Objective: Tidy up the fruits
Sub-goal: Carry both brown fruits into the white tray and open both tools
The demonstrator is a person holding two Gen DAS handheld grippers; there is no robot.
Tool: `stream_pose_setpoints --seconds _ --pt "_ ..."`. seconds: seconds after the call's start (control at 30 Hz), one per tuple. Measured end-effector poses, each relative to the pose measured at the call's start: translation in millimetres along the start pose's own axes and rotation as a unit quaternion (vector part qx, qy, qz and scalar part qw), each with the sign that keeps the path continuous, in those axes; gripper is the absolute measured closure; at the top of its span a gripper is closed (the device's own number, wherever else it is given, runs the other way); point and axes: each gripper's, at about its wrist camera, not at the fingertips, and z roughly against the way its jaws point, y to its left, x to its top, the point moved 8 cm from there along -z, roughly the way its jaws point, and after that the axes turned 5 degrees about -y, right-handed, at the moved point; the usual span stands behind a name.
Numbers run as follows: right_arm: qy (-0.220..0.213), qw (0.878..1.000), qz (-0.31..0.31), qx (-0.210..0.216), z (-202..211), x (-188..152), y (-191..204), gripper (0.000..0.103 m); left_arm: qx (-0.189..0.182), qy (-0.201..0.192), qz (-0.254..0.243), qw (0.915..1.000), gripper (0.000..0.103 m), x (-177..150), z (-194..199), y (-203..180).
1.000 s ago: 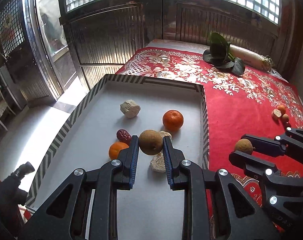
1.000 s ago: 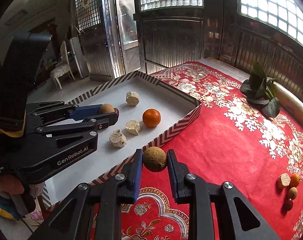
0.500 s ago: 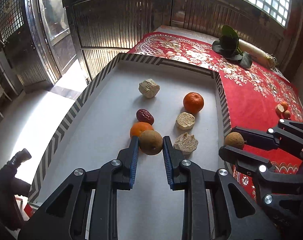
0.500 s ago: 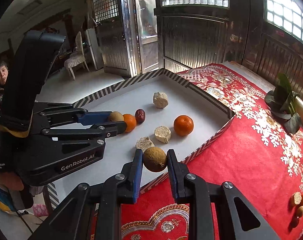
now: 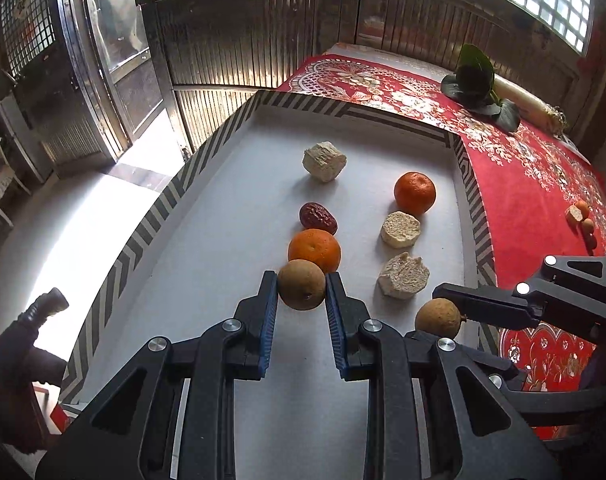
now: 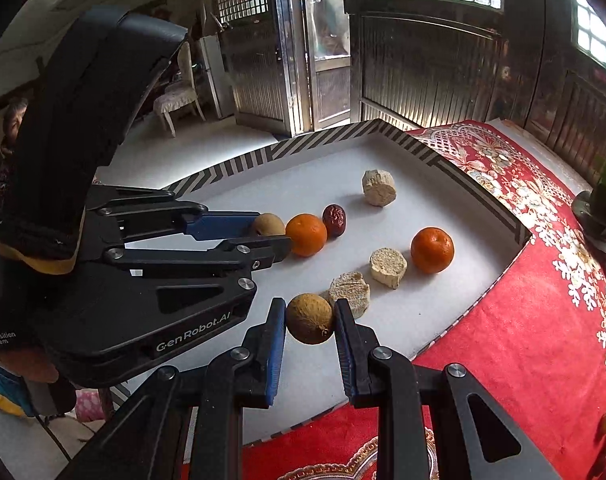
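Observation:
My left gripper [image 5: 302,286] is shut on a round brown fruit [image 5: 302,285], held low over the white tray [image 5: 231,184] just in front of an orange [image 5: 314,250] and a red date [image 5: 317,217]. My right gripper [image 6: 310,320] is shut on a second brown fruit [image 6: 310,319], hanging over the tray's near right part beside a pale cut chunk [image 6: 350,293]. In the tray also lie another orange [image 5: 415,193] and two more pale chunks [image 5: 400,229] [image 5: 324,161]. In the right wrist view the left gripper [image 6: 269,232] shows at left with its fruit [image 6: 268,225].
The tray has a striped rim [image 6: 483,196] and rests on a red flowered cloth [image 5: 523,184]. Several small fruits [image 5: 581,216] lie on the cloth at right. A dark-leaved plant [image 5: 477,80] and a pale roll stand at the far end. Floor and metal doors lie beyond the tray.
Both grippers moved left and lower, each still carrying its brown fruit. The right one crossed from over the red cloth to over the tray; the left one came down beside the orange.

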Motion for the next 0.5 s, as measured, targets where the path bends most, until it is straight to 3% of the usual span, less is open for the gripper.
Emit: stream_pose_setpoints --seconds 0.5 --pt "0.028 1.000 0.005 0.002 -21.2 -10.2 5.5 0.080 0.013 0.015 0.004 0.9998 0.080 -2.8 -6.4 1.7"
